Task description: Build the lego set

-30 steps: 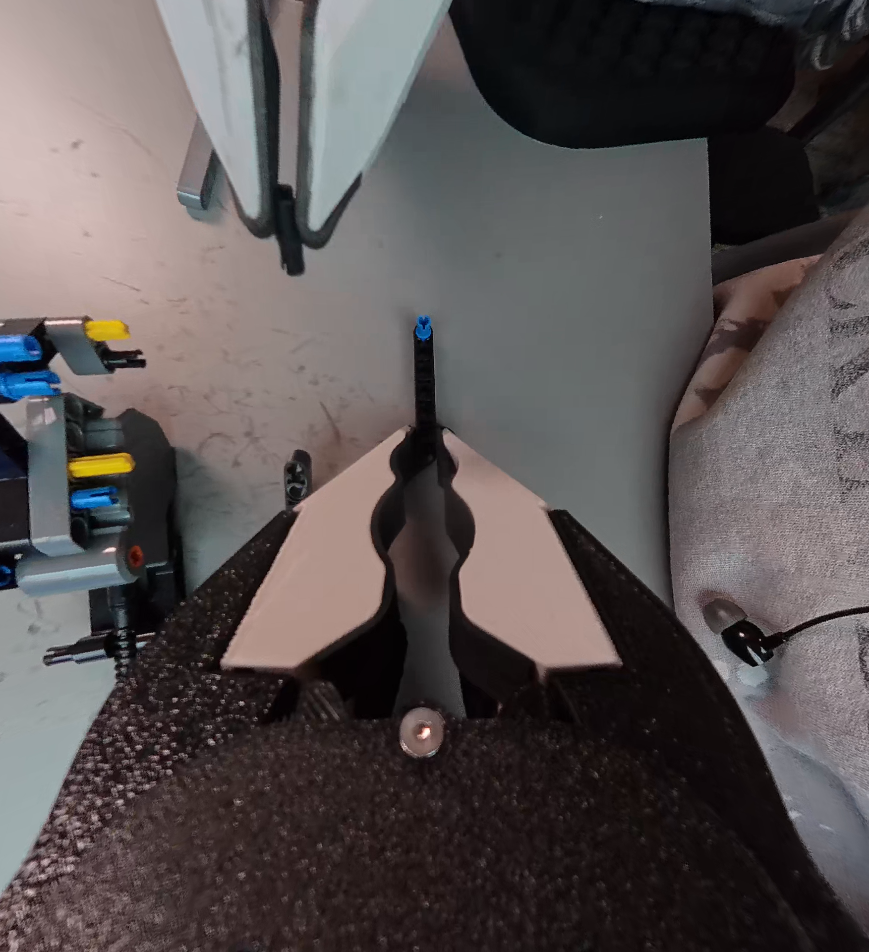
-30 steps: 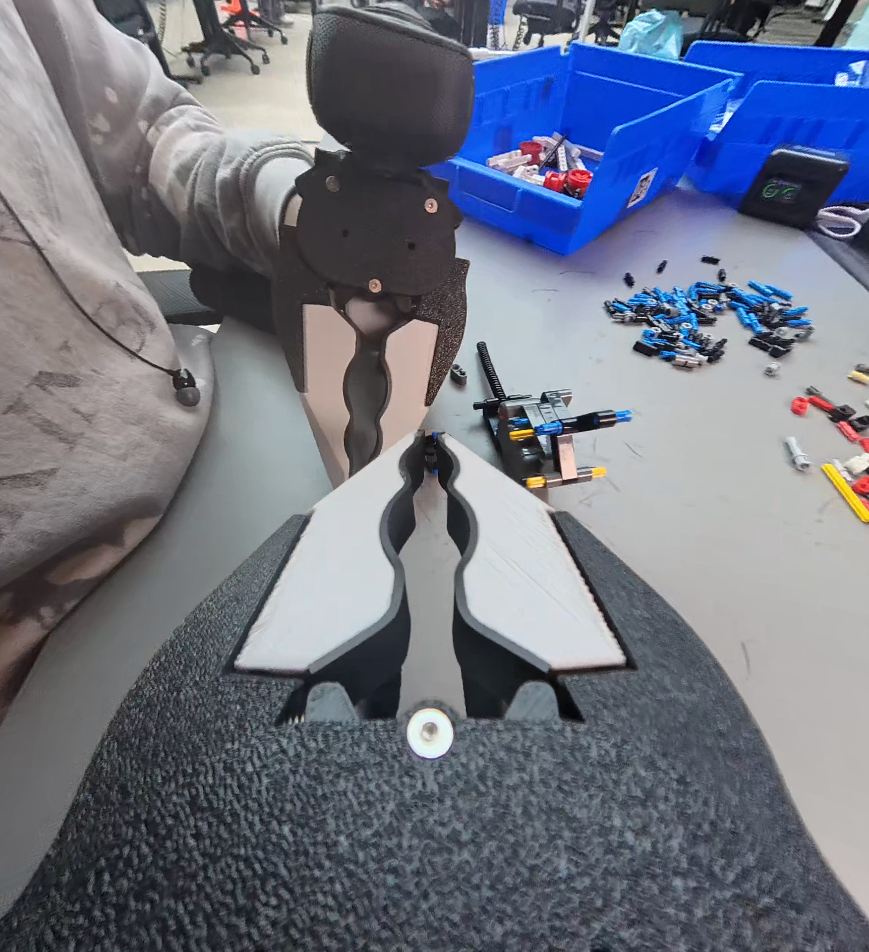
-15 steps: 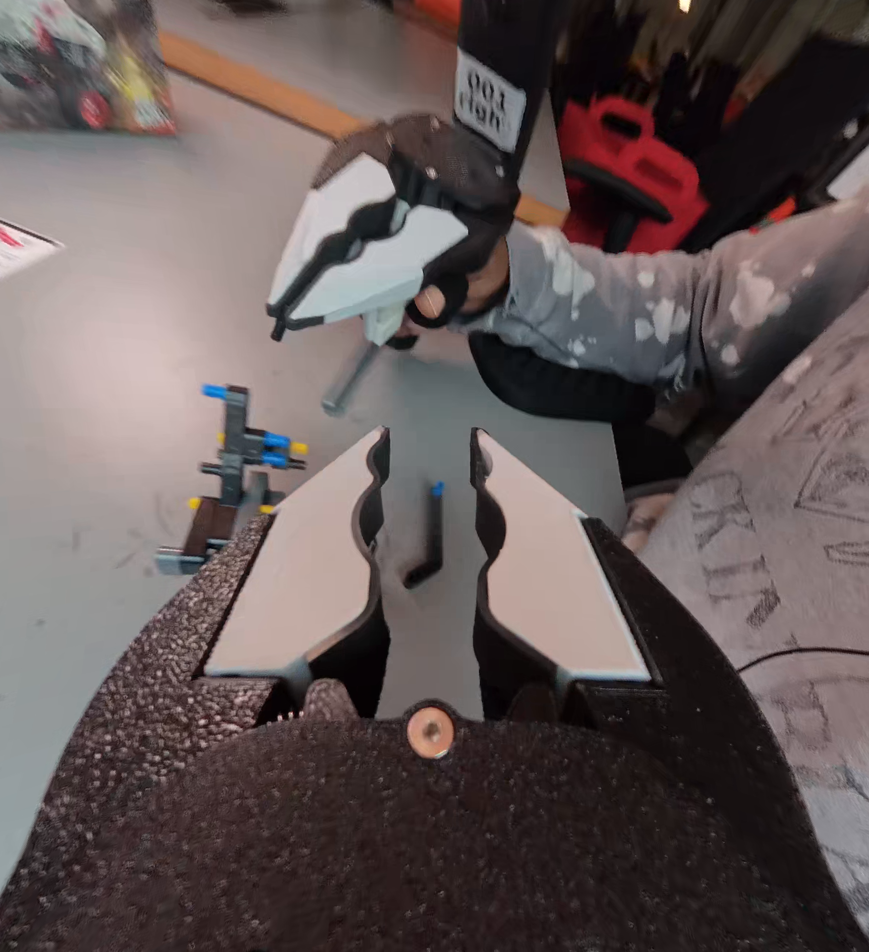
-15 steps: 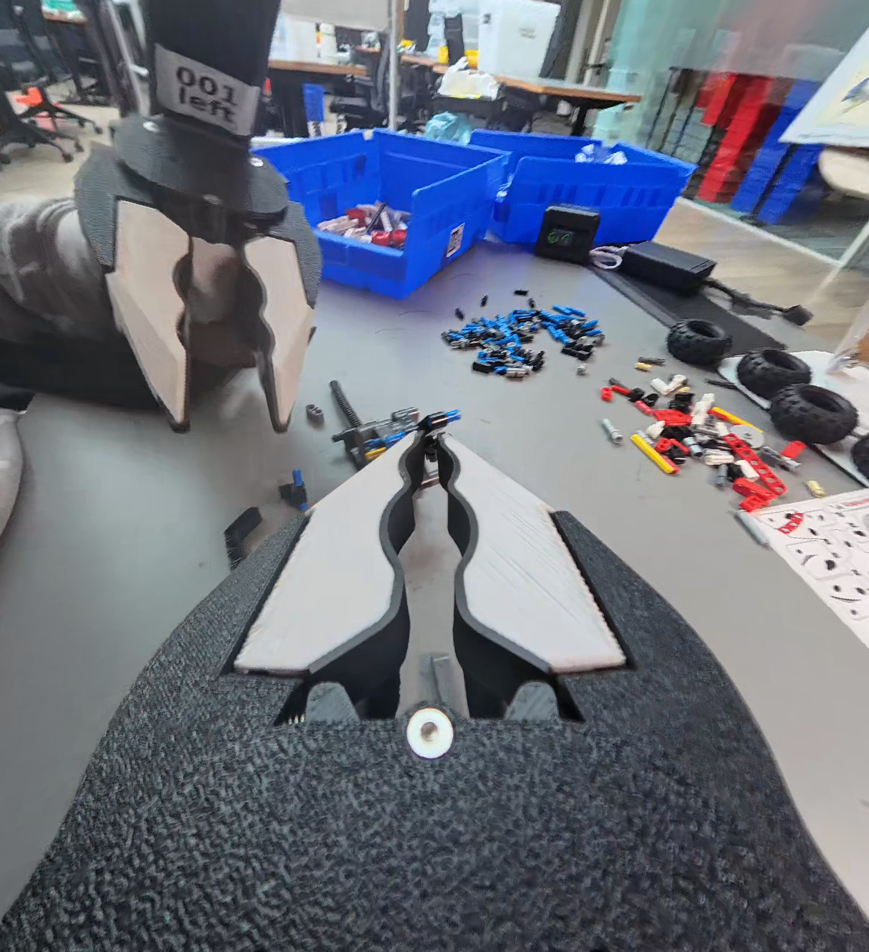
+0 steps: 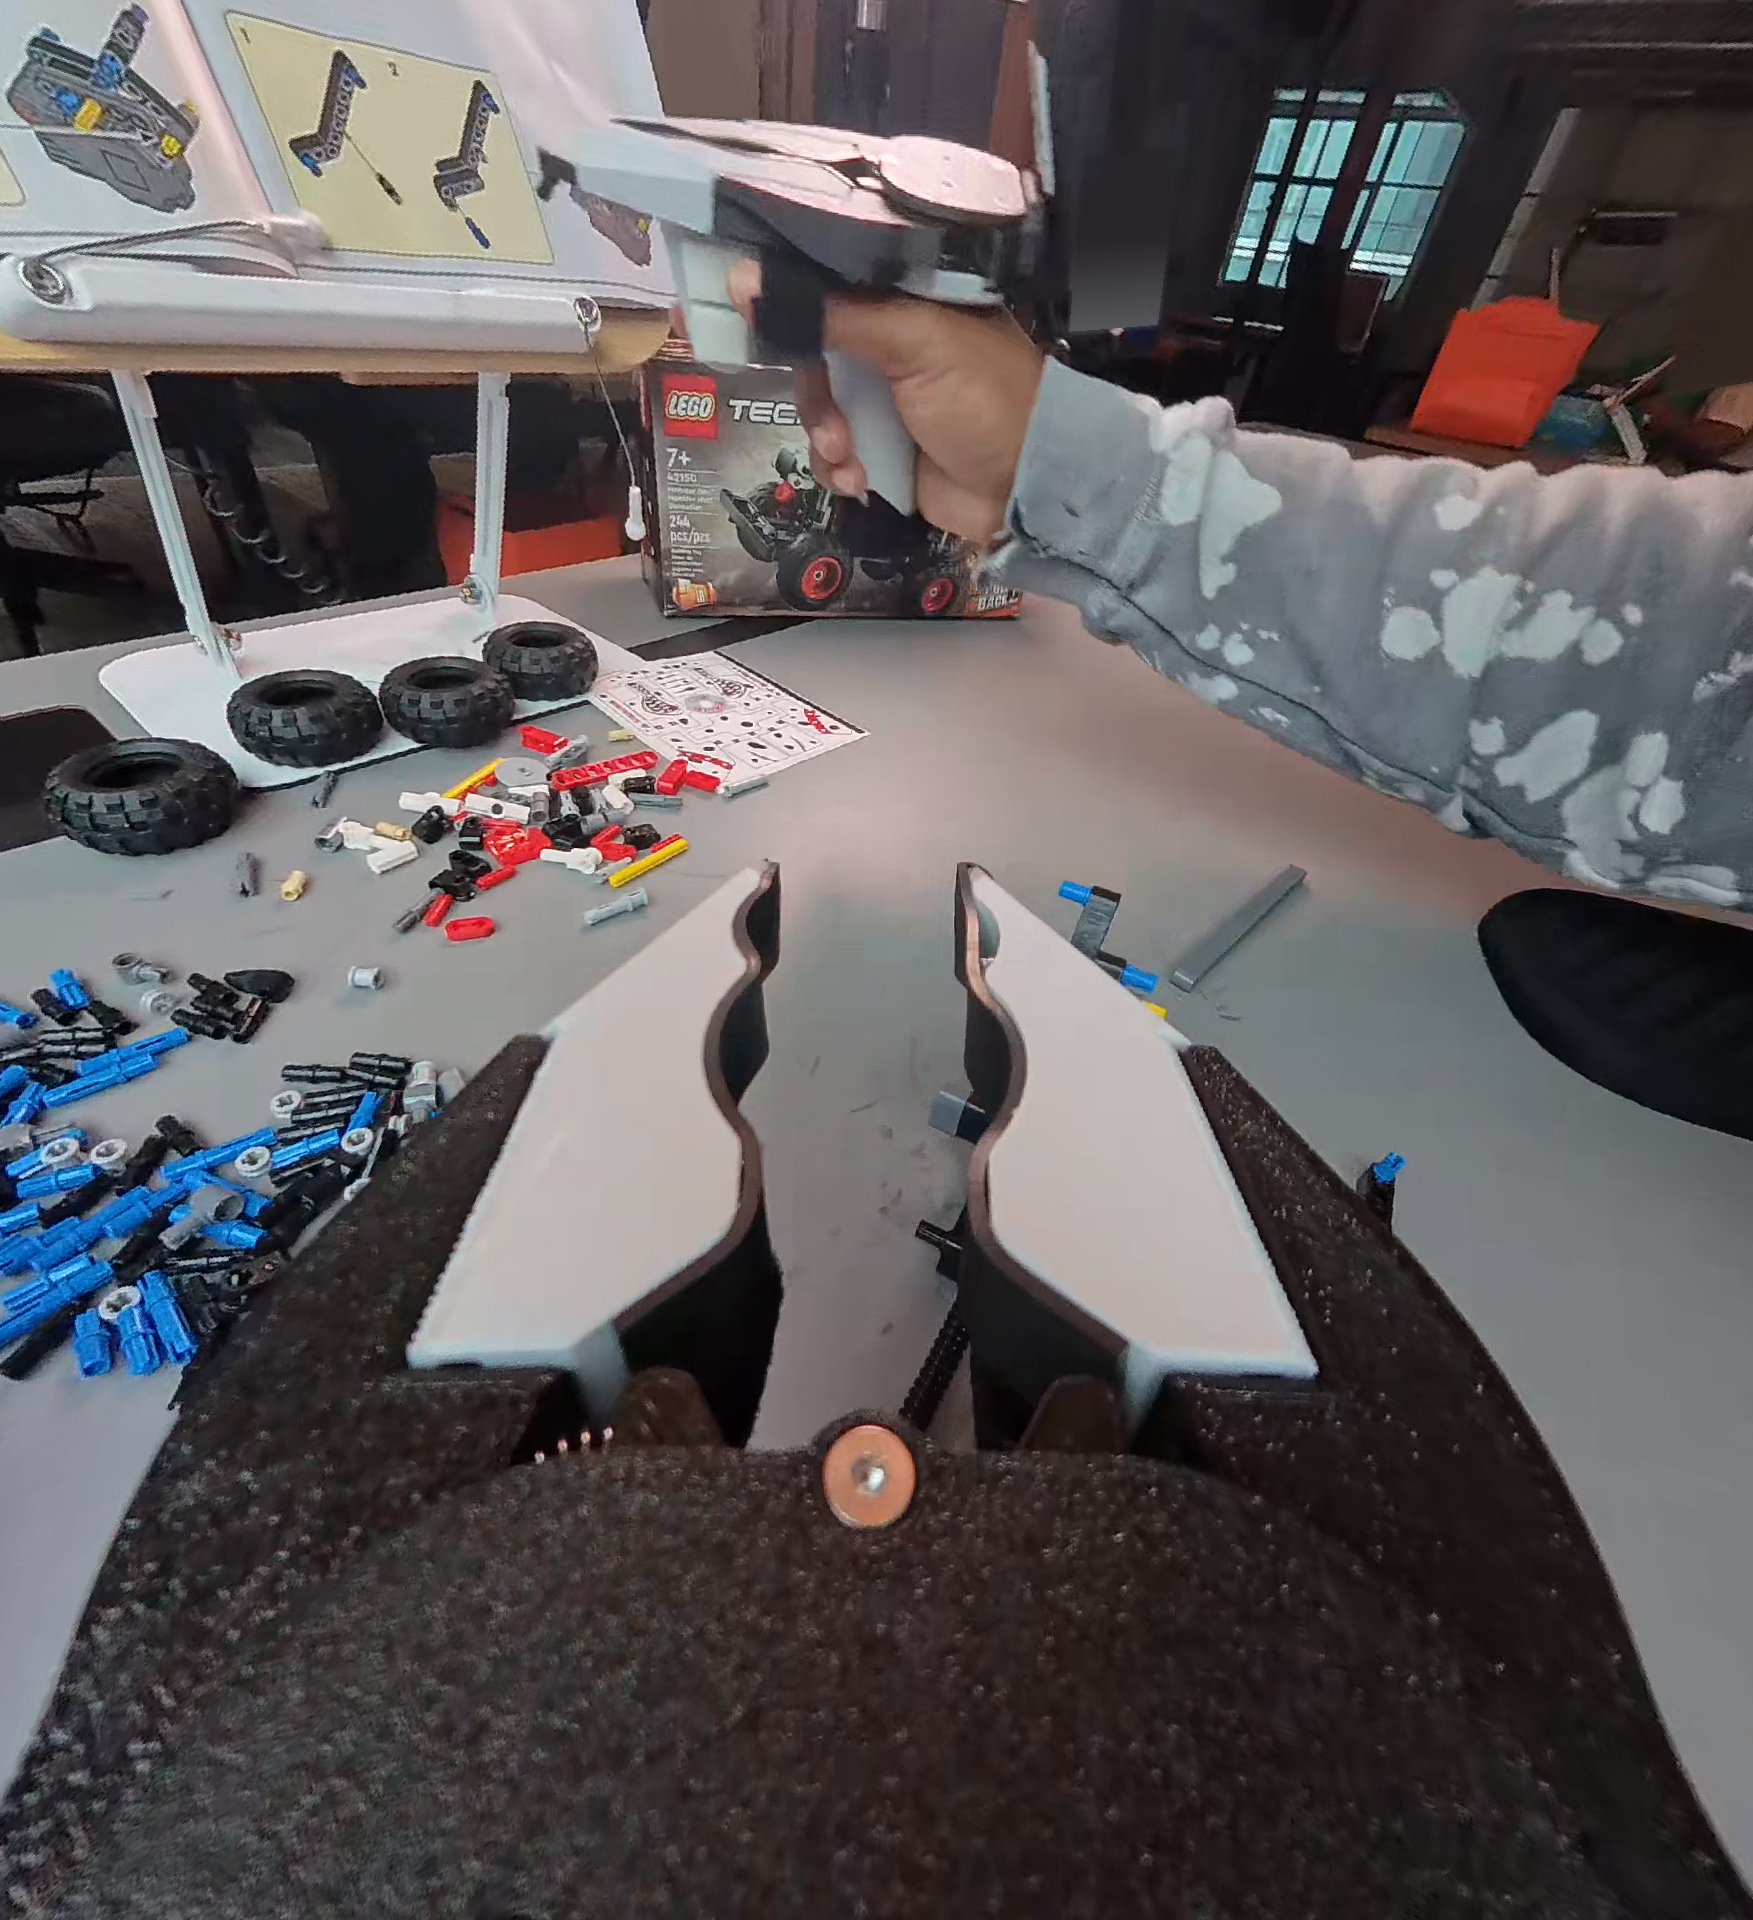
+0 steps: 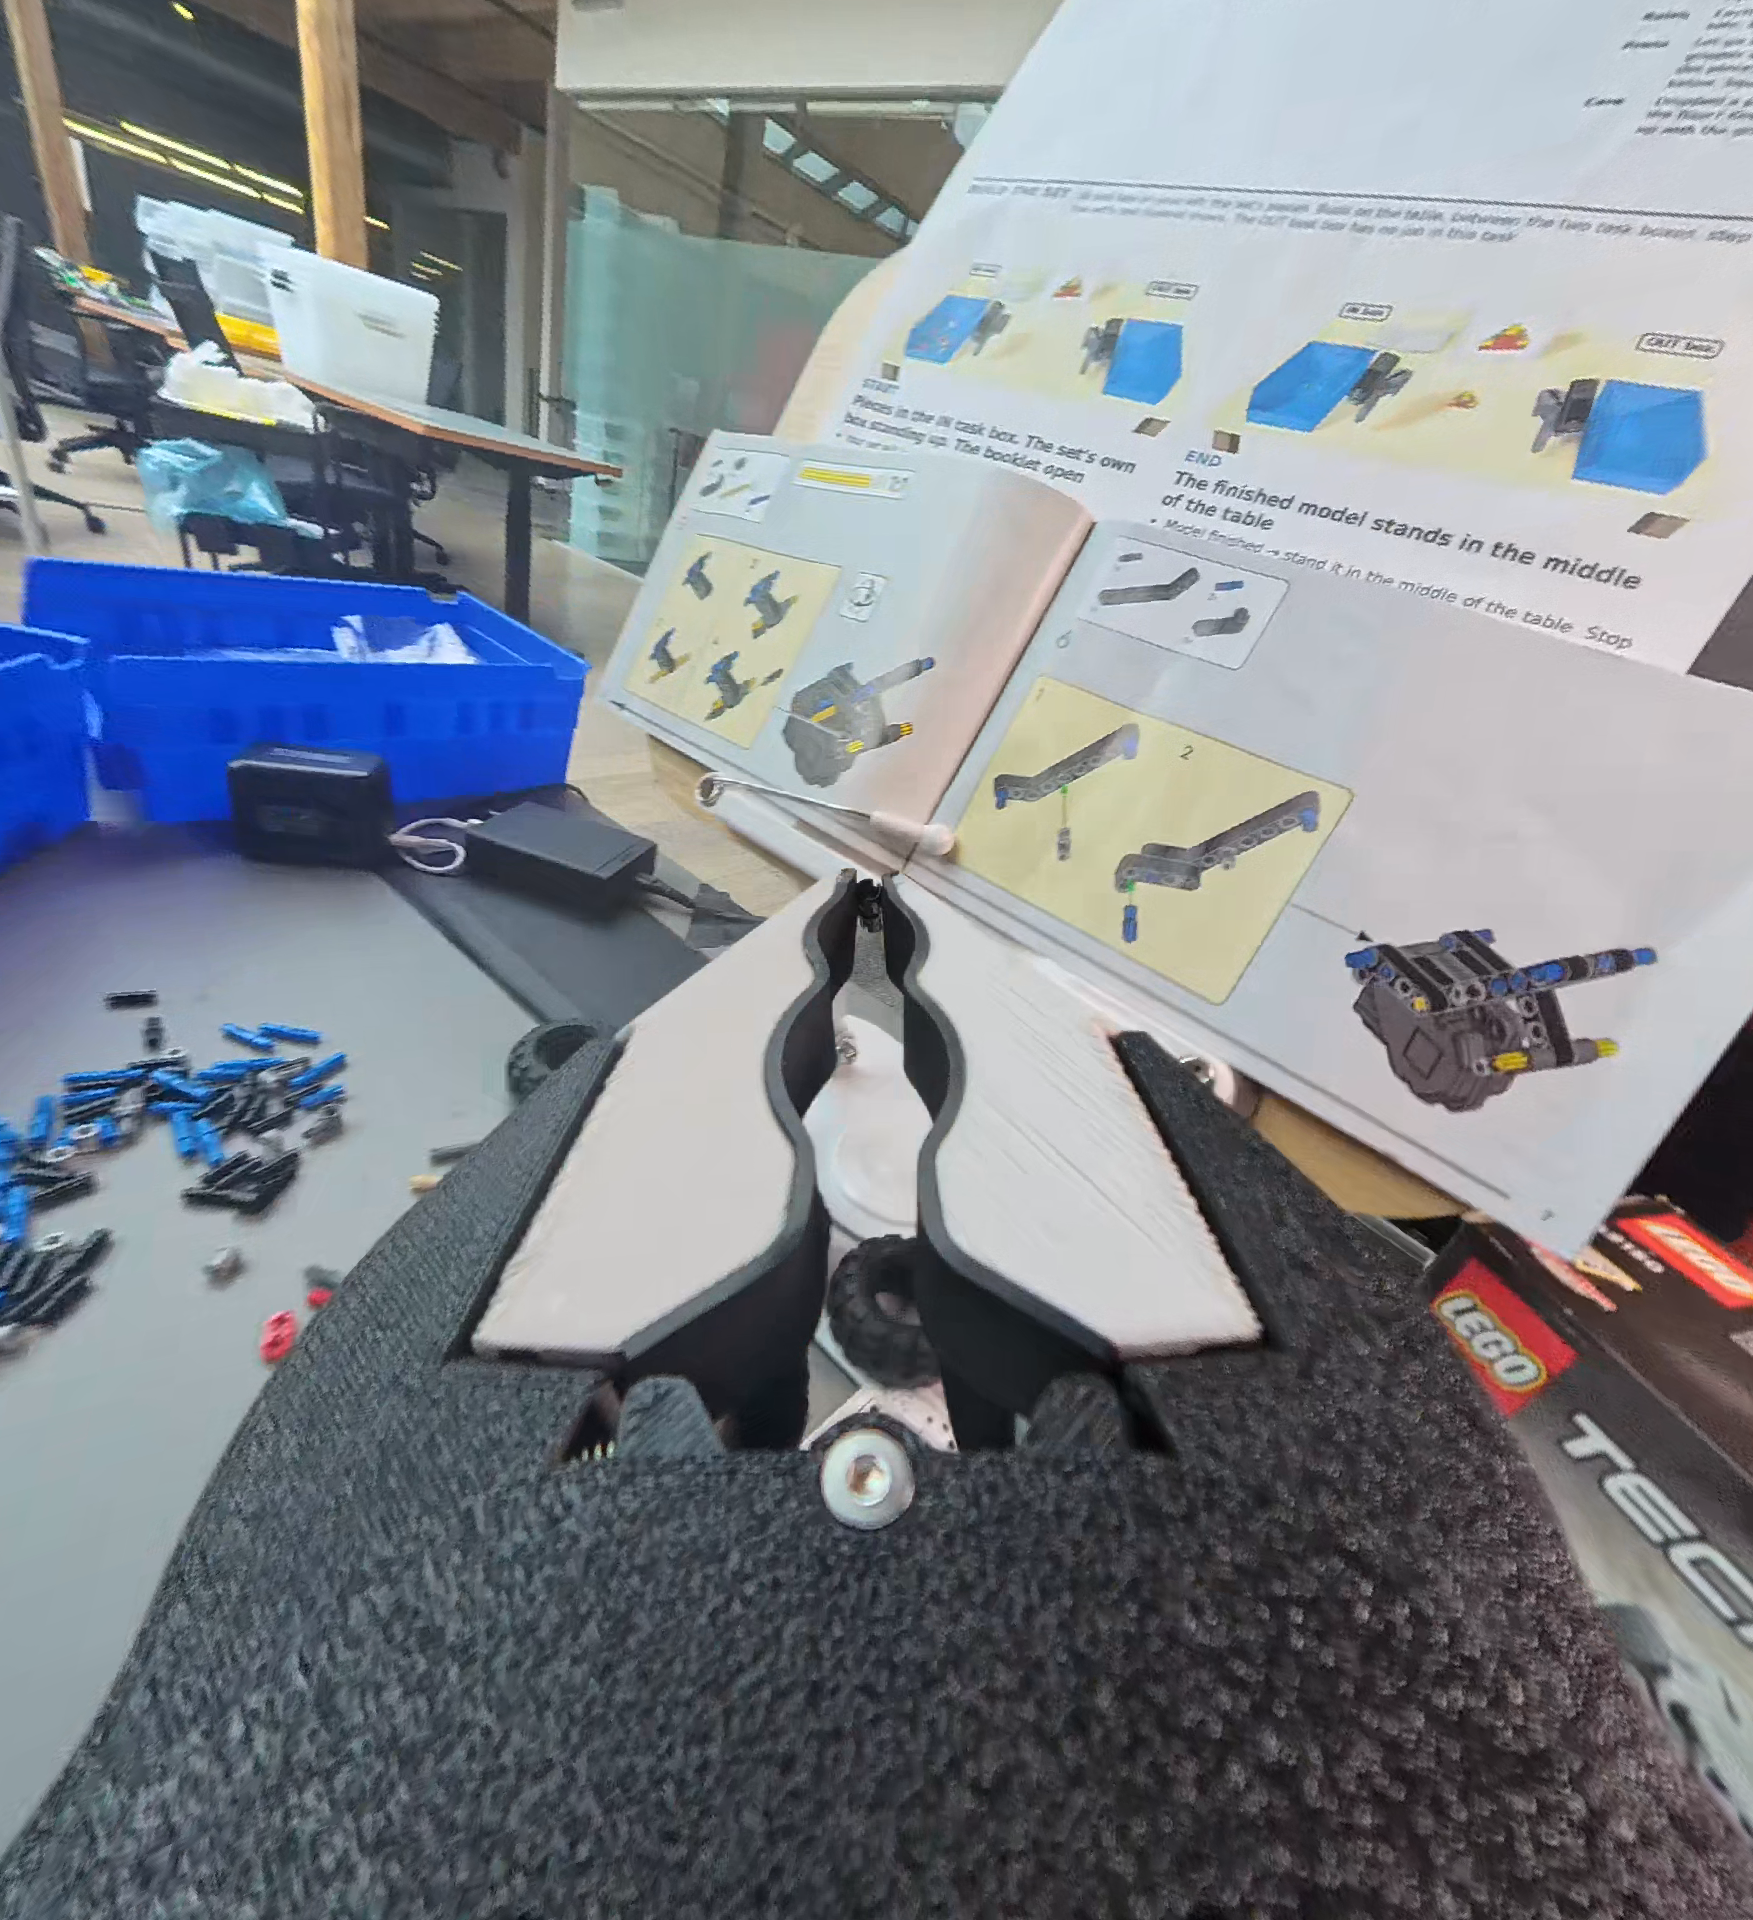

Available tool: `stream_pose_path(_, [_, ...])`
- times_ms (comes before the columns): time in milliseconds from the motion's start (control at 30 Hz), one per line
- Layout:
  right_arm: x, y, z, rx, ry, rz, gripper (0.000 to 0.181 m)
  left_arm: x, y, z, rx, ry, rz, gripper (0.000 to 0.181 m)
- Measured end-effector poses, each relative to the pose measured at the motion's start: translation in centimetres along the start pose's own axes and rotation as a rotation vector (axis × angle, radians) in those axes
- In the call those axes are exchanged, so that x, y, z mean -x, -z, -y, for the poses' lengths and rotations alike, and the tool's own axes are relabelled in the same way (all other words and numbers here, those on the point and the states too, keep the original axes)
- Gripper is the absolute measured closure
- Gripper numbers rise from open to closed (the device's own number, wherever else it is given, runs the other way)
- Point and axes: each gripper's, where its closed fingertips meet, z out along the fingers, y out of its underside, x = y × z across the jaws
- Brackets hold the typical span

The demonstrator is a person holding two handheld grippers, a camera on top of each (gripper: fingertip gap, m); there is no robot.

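Note:
My left gripper (image 5: 867,883) is open and empty, low over the grey table (image 5: 955,727). The part-built grey and black assembly (image 5: 1100,925) with blue pins lies just behind its right finger, partly hidden. A black bent beam with a blue pin (image 5: 1381,1174) lies at the right. My right gripper (image 6: 867,904) is raised off the table in front of the open instruction booklet (image 6: 1142,831), jaws shut on a small dark piece at the tips. It also shows in the left wrist view (image 5: 555,177), held high by a hand (image 5: 913,416).
A pile of blue and black pins (image 5: 72,1195) lies left. Red, white and black parts (image 5: 539,831), several tyres (image 5: 300,717), a sticker sheet (image 5: 726,717) and the set's box (image 5: 799,499) lie farther back. A grey beam (image 5: 1236,925) lies right. Blue bins (image 6: 311,675) stand far left. Left tips to right tips: about 30 cm.
My left gripper opened, let go of the black bent beam onto the table and swung round to face across it. My right gripper rose from the table towards the booklet, still shut.

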Motion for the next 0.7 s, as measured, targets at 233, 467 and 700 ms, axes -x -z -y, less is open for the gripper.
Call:
stream_pose_path(233, [-4.1,-6.3,0.9,0.029,0.046,-0.053,0.177,-0.3,-0.6,-1.1,0.046,-0.012,-0.016,0.148])
stream_pose_path(467, [-6.3,-8.7,0.6,0.095,0.037,-0.078,0.177,-0.4,-0.8,-1.4,0.054,-0.011,-0.030,0.148])
stream_pose_path(700, [-6.8,-8.9,-0.4,0.126,0.020,-0.071,0.177,-0.6,-0.9,-1.6,0.063,-0.003,-0.042,0.148])
